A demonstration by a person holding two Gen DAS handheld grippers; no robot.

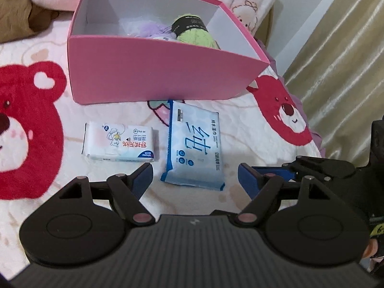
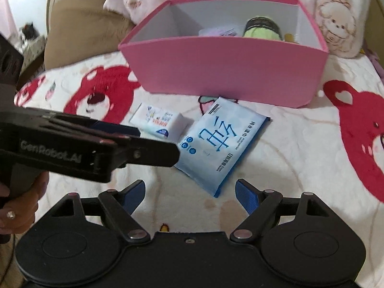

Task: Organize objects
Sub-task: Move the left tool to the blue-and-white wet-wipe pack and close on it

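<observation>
With both tongs wide and empty, left tongs (image 1: pixel 195 176) should straddle the wipes (image 1: pixel 195 144) at 12 o'clock, clamp the short edges, then lift into the box (image 1: pixel 156 72).

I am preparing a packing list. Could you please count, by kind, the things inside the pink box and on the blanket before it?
Wet wipes pack: 1
Tissue pack: 1
Green yarn skein, in the pink box: 1
Purple fluffy item, in the box: 1
Total: 4; a small yellow thing in the box corner is unclear.
</observation>
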